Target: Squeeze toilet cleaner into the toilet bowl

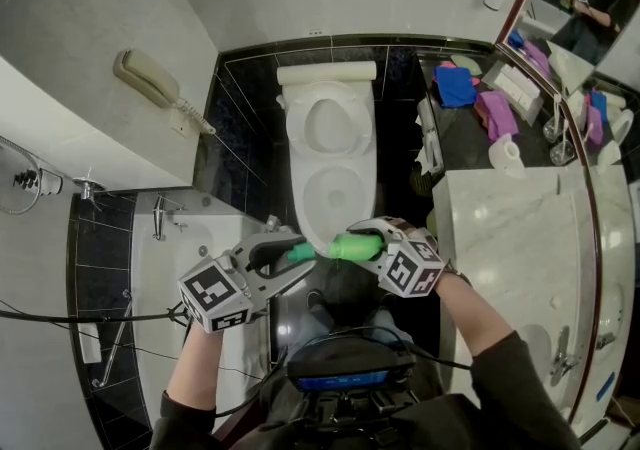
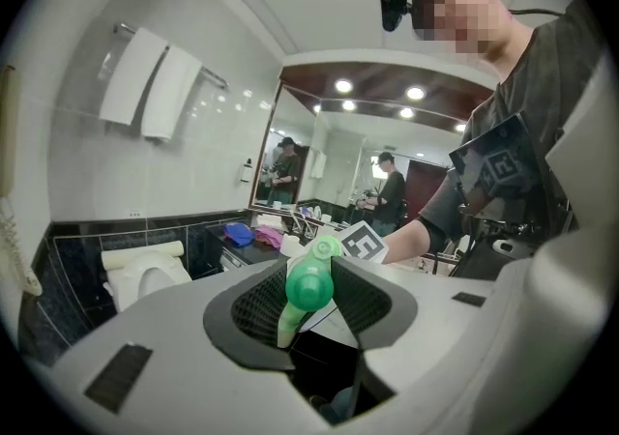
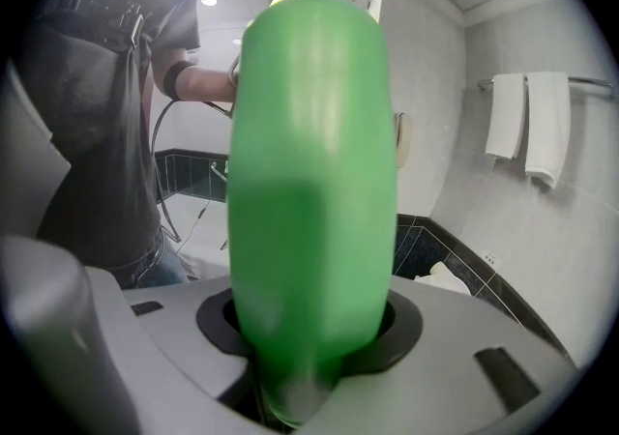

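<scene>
Green cleaner bottle (image 1: 350, 246) held near the toilet bowl (image 1: 298, 178): right gripper (image 1: 372, 243) clamps its body, left gripper (image 1: 292, 256) pinches its cap (image 2: 309, 283); unscrewing likely next.

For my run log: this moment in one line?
right gripper shut on green bottle | left gripper shut on cap | toilet bowl open

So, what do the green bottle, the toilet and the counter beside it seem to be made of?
The green bottle: likely plastic, smooth, translucent, since a darker liquid level shows through. The toilet: probably glazed ceramic, white and glossy. The counter: perhaps polished marble or imitation, pale with grey veins.
</scene>
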Available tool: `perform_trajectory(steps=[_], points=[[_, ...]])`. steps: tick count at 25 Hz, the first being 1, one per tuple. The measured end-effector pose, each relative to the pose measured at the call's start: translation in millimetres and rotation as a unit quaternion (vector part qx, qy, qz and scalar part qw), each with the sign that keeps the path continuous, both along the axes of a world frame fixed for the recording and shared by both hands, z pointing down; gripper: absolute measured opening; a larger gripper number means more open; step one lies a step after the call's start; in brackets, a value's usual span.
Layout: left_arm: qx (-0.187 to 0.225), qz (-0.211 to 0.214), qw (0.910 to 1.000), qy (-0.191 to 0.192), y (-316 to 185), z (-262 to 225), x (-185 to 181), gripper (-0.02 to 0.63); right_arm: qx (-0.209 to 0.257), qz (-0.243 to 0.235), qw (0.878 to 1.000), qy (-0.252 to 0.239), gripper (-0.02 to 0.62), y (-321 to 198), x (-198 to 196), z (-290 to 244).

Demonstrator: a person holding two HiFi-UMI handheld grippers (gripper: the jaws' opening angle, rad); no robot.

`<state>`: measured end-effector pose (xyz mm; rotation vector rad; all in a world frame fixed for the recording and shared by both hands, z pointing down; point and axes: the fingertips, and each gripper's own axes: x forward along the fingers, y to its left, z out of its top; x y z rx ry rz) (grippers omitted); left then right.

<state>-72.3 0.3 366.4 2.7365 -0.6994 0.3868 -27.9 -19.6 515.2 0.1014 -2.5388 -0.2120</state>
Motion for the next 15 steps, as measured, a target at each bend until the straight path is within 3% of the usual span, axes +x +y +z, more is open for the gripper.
perform_trajectory(steps=[8, 15], points=[[0.057, -0.114, 0.9918, -0.009, -26, 11, -28, 0.15, -0.04, 0.073, 0.996, -0.015, 0.19, -18, 10, -12], [0.08, -0.178, 0.98, -0.038, -35, 39, -43, 0.151, -0.076, 0.147, 0.986, -0.035, 0.19, -26, 19, -12]])
